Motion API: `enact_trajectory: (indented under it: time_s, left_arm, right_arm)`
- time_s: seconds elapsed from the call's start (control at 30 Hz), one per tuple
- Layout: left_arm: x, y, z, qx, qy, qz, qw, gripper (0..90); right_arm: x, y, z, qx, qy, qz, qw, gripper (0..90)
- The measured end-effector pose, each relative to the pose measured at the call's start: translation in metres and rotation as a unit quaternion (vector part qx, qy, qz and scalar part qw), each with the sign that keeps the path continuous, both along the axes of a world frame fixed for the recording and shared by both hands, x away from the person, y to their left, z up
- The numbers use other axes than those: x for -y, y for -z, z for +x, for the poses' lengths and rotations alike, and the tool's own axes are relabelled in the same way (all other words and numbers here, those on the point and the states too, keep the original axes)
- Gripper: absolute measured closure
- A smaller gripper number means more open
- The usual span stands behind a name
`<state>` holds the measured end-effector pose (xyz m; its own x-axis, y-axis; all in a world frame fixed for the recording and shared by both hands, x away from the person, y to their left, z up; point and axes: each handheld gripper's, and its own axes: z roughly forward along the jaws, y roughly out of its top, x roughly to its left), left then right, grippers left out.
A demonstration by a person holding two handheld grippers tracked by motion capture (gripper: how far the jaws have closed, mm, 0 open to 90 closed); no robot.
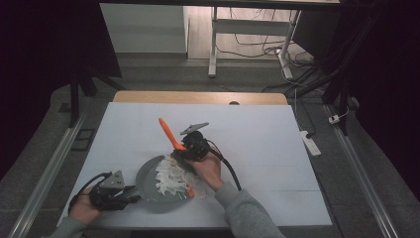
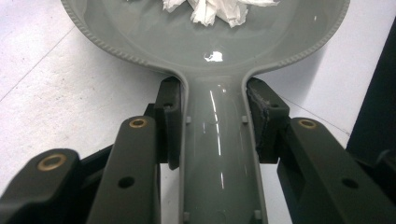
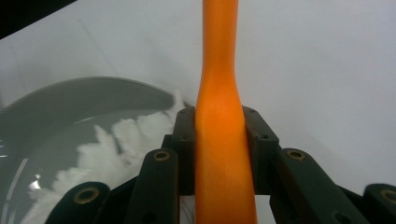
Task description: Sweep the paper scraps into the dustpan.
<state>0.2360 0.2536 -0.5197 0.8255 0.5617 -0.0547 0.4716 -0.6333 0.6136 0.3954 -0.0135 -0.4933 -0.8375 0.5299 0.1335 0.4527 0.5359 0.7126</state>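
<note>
A grey pan point(image 1: 148, 186) with a beaded rim, holding torn white paper scraps point(image 1: 171, 178), is seen at the lower centre of the high view on the white table point(image 1: 257, 148). Its glossy handle point(image 2: 219, 154) is pinched by the left gripper point(image 1: 132, 192). A smooth orange utensil point(image 3: 220, 140) is clamped by the right gripper point(image 1: 182, 157) above the scraps.

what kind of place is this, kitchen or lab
Probably a lab or recording workspace, not a kitchen: a white-covered table stands on grey carpet, with loose cables and a power strip on the floor beside it, and bare desk legs behind.
</note>
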Motion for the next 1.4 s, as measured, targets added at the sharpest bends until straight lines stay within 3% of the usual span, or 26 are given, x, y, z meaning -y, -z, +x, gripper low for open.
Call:
enact_trajectory:
  time_s: [0.1,0.2,0.27,0.4,0.5,0.7,0.87,1.03,1.27,1.4]
  left_arm:
    - [0.000,0.000,0.000,-0.001,0.001,0.000,1.0000,61.5]
    - [0.000,0.000,0.000,-0.001,0.000,0.000,1.0000,61.5]
    - [0.000,0.001,0.000,-0.002,0.000,-0.001,1.0000,61.6]
    - [-0.001,0.001,0.000,-0.002,0.000,-0.001,1.0000,61.5]
    - [-0.001,0.001,0.000,-0.001,0.000,-0.001,1.0000,61.5]
    - [-0.002,0.001,0.000,-0.002,0.001,-0.001,1.0000,61.5]
    - [-0.002,0.001,0.000,-0.002,0.000,-0.001,1.0000,61.5]
    - [-0.002,0.002,0.000,-0.002,0.000,-0.001,1.0000,61.5]
    - [0.002,0.001,0.001,-0.003,0.002,0.002,1.0000,61.5]
    - [0.001,0.002,0.002,-0.004,0.004,0.003,1.0000,61.5]
  right_arm:
    - [-0.010,-0.001,-0.006,-0.009,-0.016,0.014,0.9997,70.4]
    - [-0.016,-0.004,-0.011,-0.029,-0.032,0.043,0.9981,70.4]
    - [-0.016,-0.009,-0.013,-0.024,-0.036,0.054,0.9976,70.4]
    - [-0.003,-0.026,-0.013,-0.008,-0.024,0.076,0.9968,70.4]
    - [0.020,-0.039,-0.006,0.007,0.000,0.088,0.9961,70.3]
    - [0.047,-0.042,-0.001,0.022,0.029,0.072,0.9968,70.4]
    - [0.062,-0.022,0.002,0.017,0.050,0.032,0.9981,70.3]
    - [0.051,-0.004,0.000,-0.001,0.040,0.020,0.9990,70.4]
    - [0.016,0.001,-0.016,-0.006,-0.004,0.024,0.9997,70.4]
    - [-0.003,0.001,-0.026,-0.025,-0.027,0.044,0.9984,70.4]
